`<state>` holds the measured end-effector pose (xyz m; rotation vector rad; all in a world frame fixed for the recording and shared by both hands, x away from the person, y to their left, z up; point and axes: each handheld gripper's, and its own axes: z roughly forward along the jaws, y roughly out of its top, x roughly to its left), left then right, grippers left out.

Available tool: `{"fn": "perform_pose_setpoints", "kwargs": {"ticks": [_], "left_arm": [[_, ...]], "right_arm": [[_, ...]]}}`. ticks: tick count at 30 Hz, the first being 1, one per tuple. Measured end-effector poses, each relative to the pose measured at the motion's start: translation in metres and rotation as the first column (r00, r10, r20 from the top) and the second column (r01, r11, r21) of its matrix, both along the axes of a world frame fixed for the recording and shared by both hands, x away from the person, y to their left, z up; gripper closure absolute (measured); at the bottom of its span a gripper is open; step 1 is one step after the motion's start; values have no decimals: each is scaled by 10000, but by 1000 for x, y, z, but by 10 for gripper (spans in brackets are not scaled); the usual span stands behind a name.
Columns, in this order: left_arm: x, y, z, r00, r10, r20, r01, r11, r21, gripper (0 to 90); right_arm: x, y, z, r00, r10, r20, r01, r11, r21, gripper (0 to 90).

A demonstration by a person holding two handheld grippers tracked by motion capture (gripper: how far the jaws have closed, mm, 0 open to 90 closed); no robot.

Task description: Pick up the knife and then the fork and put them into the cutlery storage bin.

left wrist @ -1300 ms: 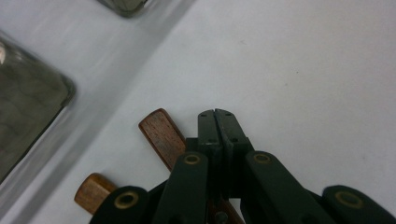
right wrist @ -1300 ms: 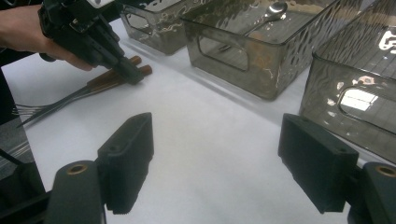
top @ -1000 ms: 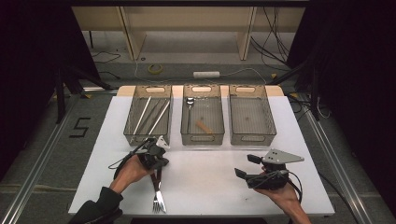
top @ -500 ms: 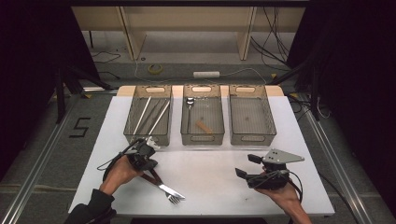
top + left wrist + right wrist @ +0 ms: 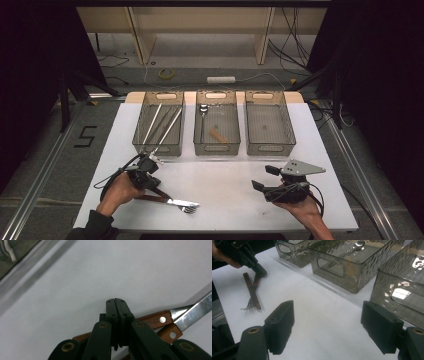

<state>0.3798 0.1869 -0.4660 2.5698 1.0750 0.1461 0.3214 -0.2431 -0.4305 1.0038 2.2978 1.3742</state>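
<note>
Bright, even overhead light falls on the white table (image 5: 225,180), while everything around it sinks into darkness. Glare glints off the basket (image 5: 342,263) walls beyond the table's middle. Close-up jaws look soft and blurred.

Three baskets are sitting side by side along the far edge of the table (image 5: 225,175): left basket (image 5: 159,125), middle basket (image 5: 216,123), right basket (image 5: 269,124). A fork (image 5: 182,203) and a knife (image 5: 150,198) are lying near the front left, beside the left gripper (image 5: 159,190); the right gripper (image 5: 264,178) is sitting front right
</note>
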Motion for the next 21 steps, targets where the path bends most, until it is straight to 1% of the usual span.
{"fn": "perform_pose_setpoints", "kwargs": {"ticks": [3, 4, 8, 12, 13, 15, 17, 21], "left_arm": [[-5, -1, 0, 10000, -34, -72, 34, 10000, 13, 887], [-7, -1, 0, 9999, -48, -135, 49, 10000, 53, 887], [-13, -1, 1, 9998, -102, -172, 106, 9997, 236, 887], [-17, 0, 1, 9999, -23, -170, 27, 9998, 211, 887], [-18, 1, 1, 9998, -97, -196, 102, 9996, 262, 887], [-20, 0, 1, 9998, -41, -210, 46, 9998, 214, 887], [-21, 1, 1, 9995, -134, -282, 141, 9996, 239, 887], [-22, 1, 2, 9997, -146, -171, 148, 9998, 141, 880]], "right_arm": [[0, 0, 0, 10000, 16, 24, -16, 10000, -9, 278], [0, 0, 0, 10000, 14, 16, -14, 10000, -4, 279], [0, 1, 0, 10000, 48, 2, -48, 10000, 11, 279], [-1, 2, 0, 10000, 87, -27, -87, 10000, -25, 279], [-1, 2, 0, 10000, 96, -23, -96, 10000, -24, 279], [-1, 2, 0, 9999, 101, -21, -101, 9999, -12, 279], [-1, 2, 0, 10000, 90, -26, -90, 10000, -23, 279], [-1, 2, 1, 9999, 108, -27, -108, 9999, -18, 279]]}}
